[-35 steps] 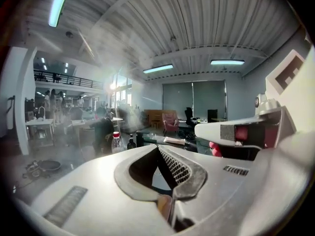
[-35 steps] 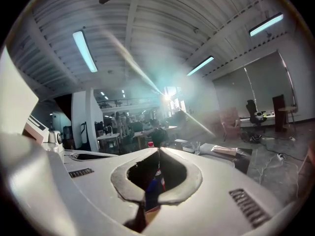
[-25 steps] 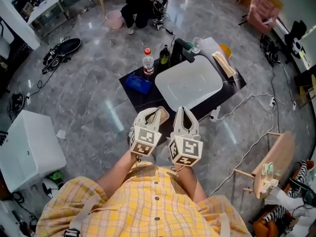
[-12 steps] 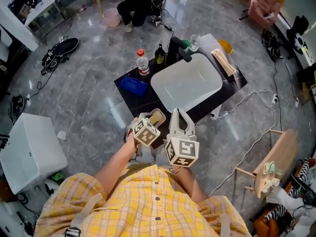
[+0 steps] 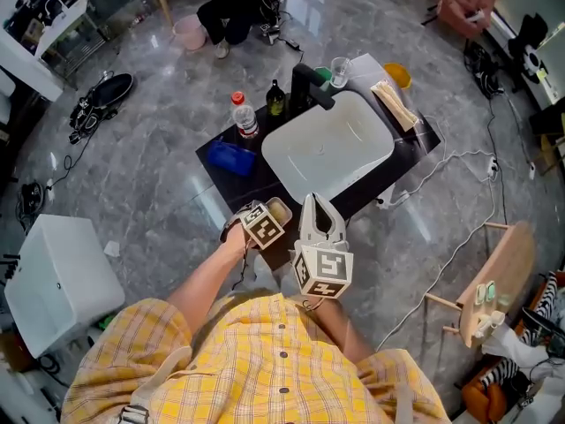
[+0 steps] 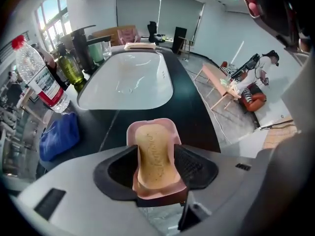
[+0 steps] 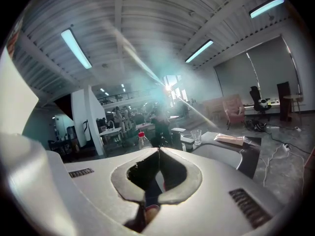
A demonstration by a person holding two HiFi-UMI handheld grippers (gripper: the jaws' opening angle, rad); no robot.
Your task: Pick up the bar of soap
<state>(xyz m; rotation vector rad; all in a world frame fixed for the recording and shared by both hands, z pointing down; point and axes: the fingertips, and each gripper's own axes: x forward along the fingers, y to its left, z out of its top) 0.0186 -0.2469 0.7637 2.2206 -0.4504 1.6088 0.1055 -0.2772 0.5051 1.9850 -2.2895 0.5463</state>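
Note:
The tan bar of soap [image 6: 153, 151] lies in a pink dish [image 6: 167, 125] on the near edge of the black counter [image 6: 197, 117]. My left gripper [image 6: 156, 157] points down over it with its jaws opening. The black pads [image 6: 194, 167] stand on either side of the dish and soap, not pressing on them. In the head view the left gripper [image 5: 263, 222] is just short of the dish [image 5: 281, 210]. My right gripper [image 5: 316, 205] hangs beside it, shut and empty, its tips meeting in the right gripper view [image 7: 158, 151].
A white sink basin [image 5: 327, 144] fills the counter's middle, with a black faucet [image 5: 305, 85] behind it. A red-capped water bottle [image 5: 242, 116], a dark bottle [image 5: 275, 100] and a blue cloth [image 5: 231, 158] stand left of it. A white box [image 5: 57, 276] sits on the floor.
My left gripper has tipped forward and down over the soap dish at the counter's near edge. The right gripper has stayed where it was, shut.

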